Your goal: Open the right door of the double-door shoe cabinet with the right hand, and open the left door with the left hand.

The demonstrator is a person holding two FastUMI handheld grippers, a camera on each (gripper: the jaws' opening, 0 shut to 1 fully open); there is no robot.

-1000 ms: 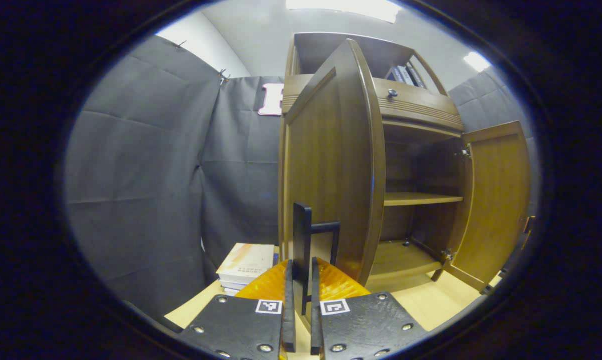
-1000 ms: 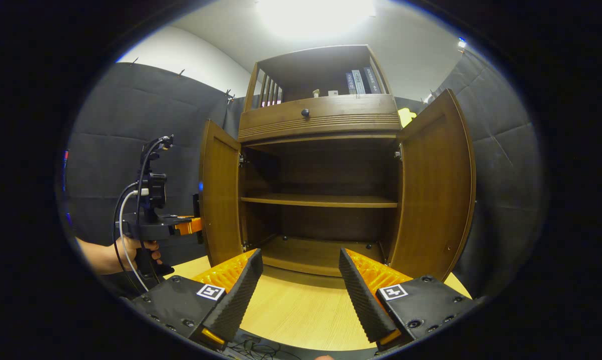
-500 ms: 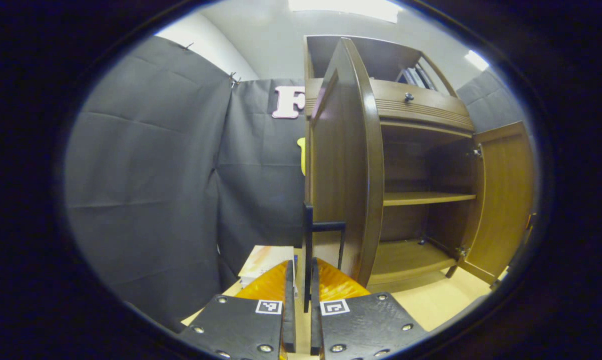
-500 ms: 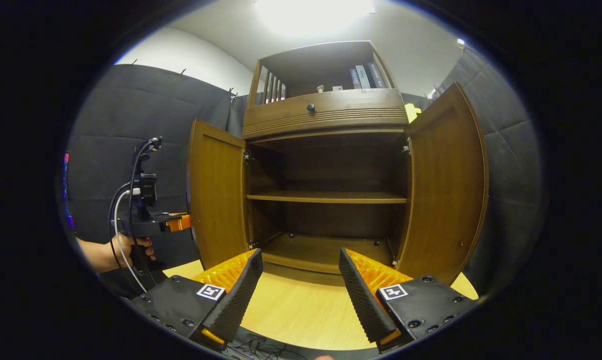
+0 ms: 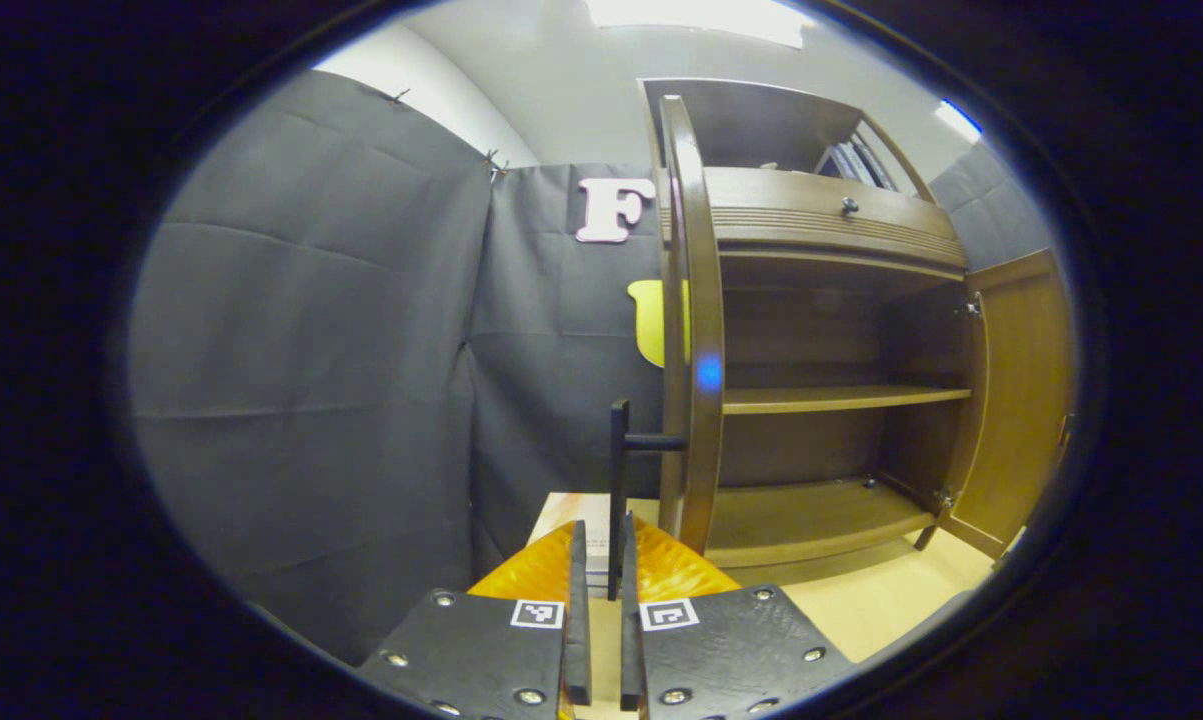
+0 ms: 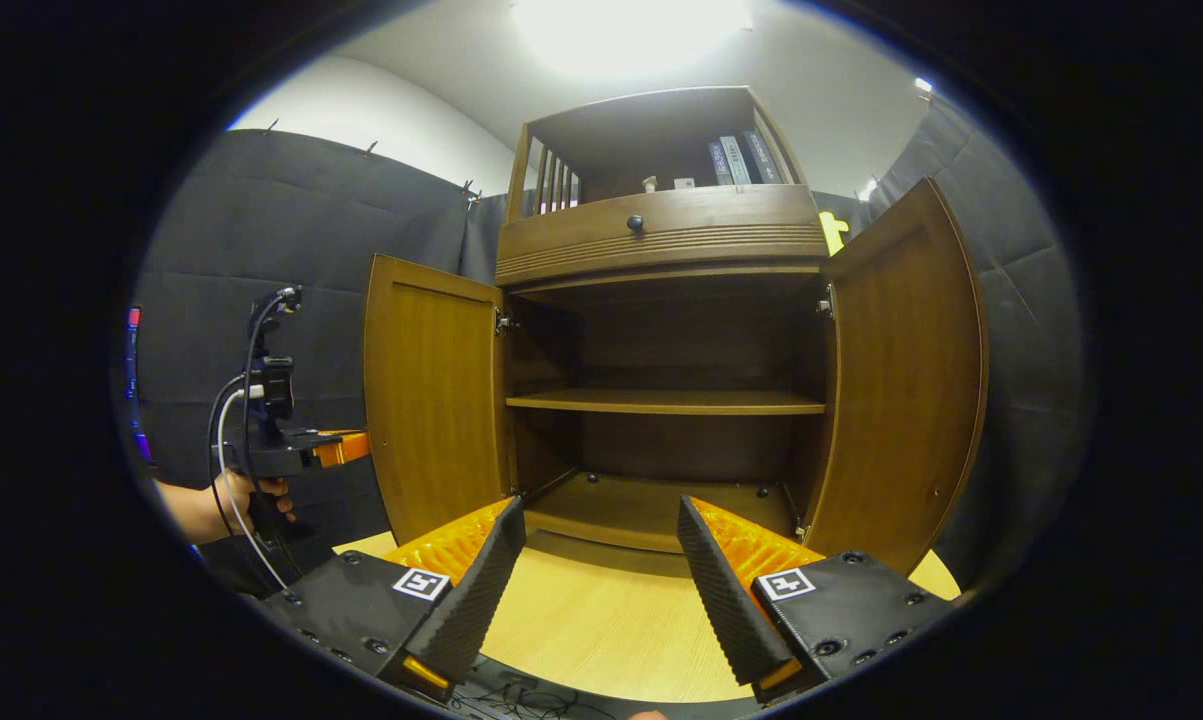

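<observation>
The wooden shoe cabinet (image 6: 661,235) stands with both doors swung wide. In the left gripper view the left door (image 5: 689,300) shows edge-on, and its black bar handle (image 5: 618,450) runs down between my fingers. My left gripper (image 5: 602,535) is shut on that handle. The right door (image 5: 1021,400) stands open at the far right. In the right gripper view the left door (image 6: 431,390) and right door (image 6: 906,380) frame bare shelves (image 6: 666,402). My right gripper (image 6: 599,515) hangs open in front of the cabinet, holding nothing. The left gripper (image 6: 311,450) and a hand (image 6: 231,495) sit by the left door.
A stack of books (image 5: 561,510) lies on the light wooden tabletop (image 6: 601,620) left of the cabinet. Above the doors is a drawer with a round knob (image 6: 635,223), and more books (image 6: 736,160) stand on the top shelf. Black cloth walls close in on both sides.
The left door has swung further open under my left gripper, from angled to edge-on in the left gripper view. My right gripper stayed open and shifted only slightly.
</observation>
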